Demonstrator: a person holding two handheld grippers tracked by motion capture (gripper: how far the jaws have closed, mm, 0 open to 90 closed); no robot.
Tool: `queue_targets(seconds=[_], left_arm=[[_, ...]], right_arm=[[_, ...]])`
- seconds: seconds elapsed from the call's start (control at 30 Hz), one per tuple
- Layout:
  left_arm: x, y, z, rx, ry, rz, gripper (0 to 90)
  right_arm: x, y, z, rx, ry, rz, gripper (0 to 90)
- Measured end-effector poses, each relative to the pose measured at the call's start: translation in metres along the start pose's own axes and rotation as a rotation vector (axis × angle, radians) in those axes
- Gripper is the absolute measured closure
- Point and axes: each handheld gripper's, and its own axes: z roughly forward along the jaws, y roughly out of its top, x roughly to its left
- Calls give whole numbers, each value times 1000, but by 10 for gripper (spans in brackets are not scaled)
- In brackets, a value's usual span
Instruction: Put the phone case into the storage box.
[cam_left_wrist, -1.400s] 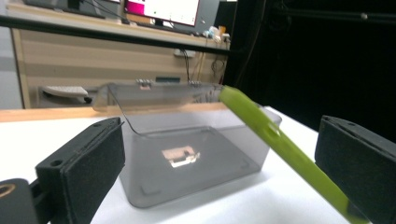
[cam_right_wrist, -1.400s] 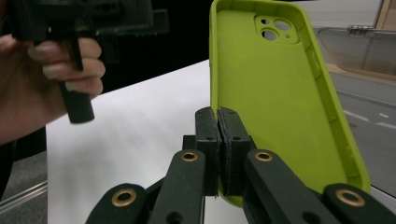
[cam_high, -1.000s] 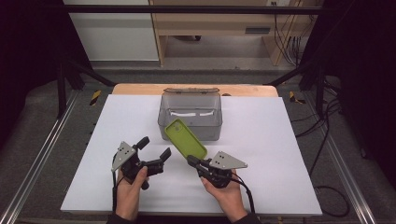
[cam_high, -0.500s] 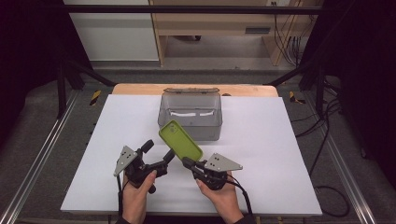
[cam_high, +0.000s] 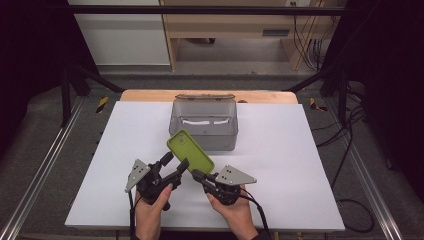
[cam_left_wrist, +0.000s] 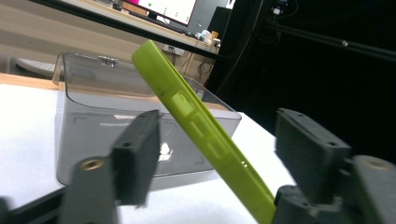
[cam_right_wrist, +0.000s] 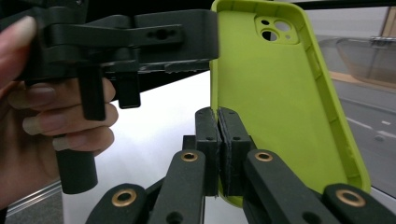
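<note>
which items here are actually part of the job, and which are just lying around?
In play:
- lime-green rubbery phone case, held up off the table
- right claw, pinched shut on the case's lower edge
- left claw, jaws just been closing, either side of the case, not yet pressing

Lying about:
- translucent grey plastic box with open lid, behind the case
- white tabletop

I see a lime-green phone case (cam_high: 190, 152), empty, its hollow inner side and camera cut-out facing up. It is lifted off the table, tilted, its camera end pointing toward eleven o'clock, its lower end toward five o'clock.
</note>
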Motion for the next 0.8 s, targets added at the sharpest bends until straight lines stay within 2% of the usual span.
queue_targets(seconds=[0.07, 0.17, 0.3, 0.53, 0.67, 0.8], left_arm=[[0, 0, -1, -4, 14, -5, 434], [3, -1, -2, -15, 24, -44, 549], [5, -2, -2, -13, 12, -82, 627], [5, -5, -2, -15, -11, -121, 673], [5, -6, -1, -14, -13, -128, 675], [6, -7, 0, -10, -23, -151, 675]], right_arm=[[2, 0, 1, 1, 8, -3, 880], [3, 1, 3, 1, 14, -3, 880], [4, 2, 4, -3, 18, 7, 880], [4, 2, 5, 2, 39, 8, 880], [5, 2, 6, 2, 42, 9, 880], [6, 1, 7, 1, 49, 9, 880]])
